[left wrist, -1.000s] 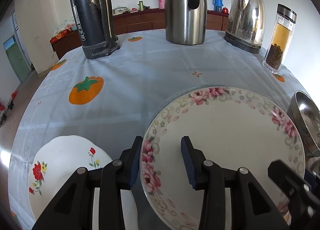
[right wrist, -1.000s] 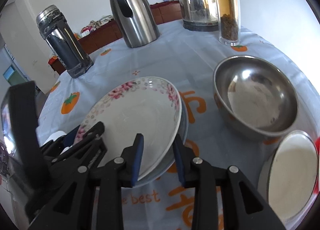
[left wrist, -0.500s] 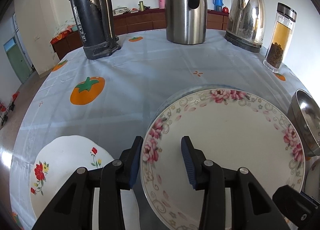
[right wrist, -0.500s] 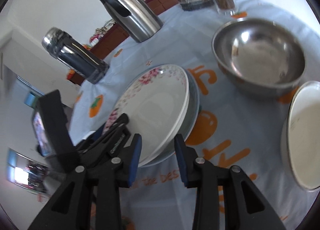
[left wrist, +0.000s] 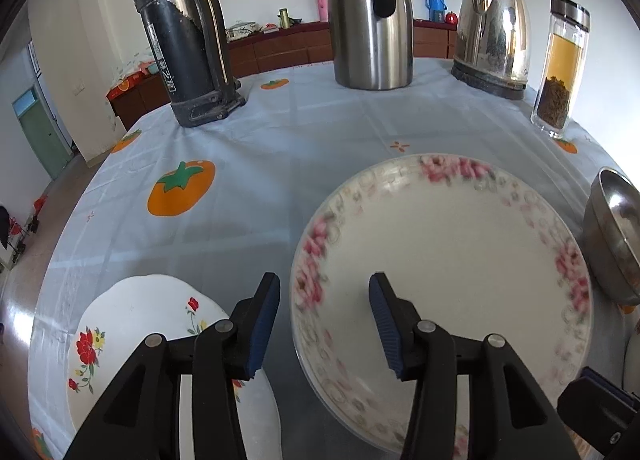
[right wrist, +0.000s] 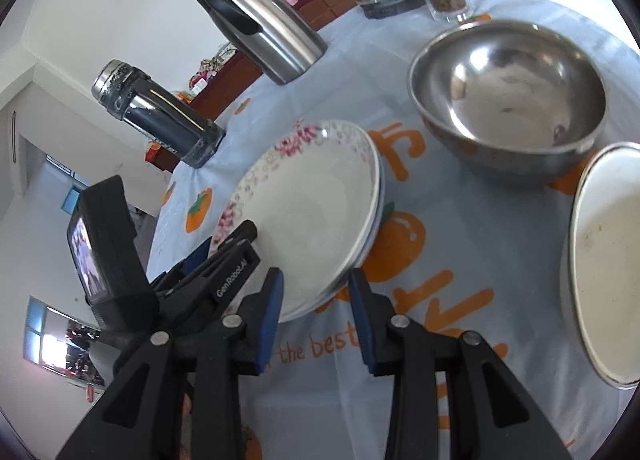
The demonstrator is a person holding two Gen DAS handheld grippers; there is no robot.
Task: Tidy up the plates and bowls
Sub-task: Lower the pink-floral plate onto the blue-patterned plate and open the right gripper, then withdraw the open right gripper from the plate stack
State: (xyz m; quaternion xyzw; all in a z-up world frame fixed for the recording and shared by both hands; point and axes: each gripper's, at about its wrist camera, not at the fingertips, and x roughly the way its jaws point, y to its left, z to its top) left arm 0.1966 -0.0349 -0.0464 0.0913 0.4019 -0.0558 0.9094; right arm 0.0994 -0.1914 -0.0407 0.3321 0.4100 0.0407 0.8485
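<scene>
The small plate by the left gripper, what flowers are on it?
The small plate is white with red flowers, yellow touches and green leaves. The left wrist view shows it best.

Both tongs (left wrist: 324, 316) (right wrist: 316, 300) agape, level.

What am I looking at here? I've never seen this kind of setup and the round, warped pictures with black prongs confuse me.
There is no robot. A person holds a two-fingered claw in each hand, and a wide-angle camera on each claw looks forward along its fingers, which bends the picture. One picture is from the left claw, the other from the right claw. Both are open and hold nothing, each sitting at the rim of the pink-flowered plate, which rests on another plate. On the tablecloth also lie a red-flowered plate, a steel bowl, a white dish, two flasks, a kettle and a glass tea bottle.
</scene>
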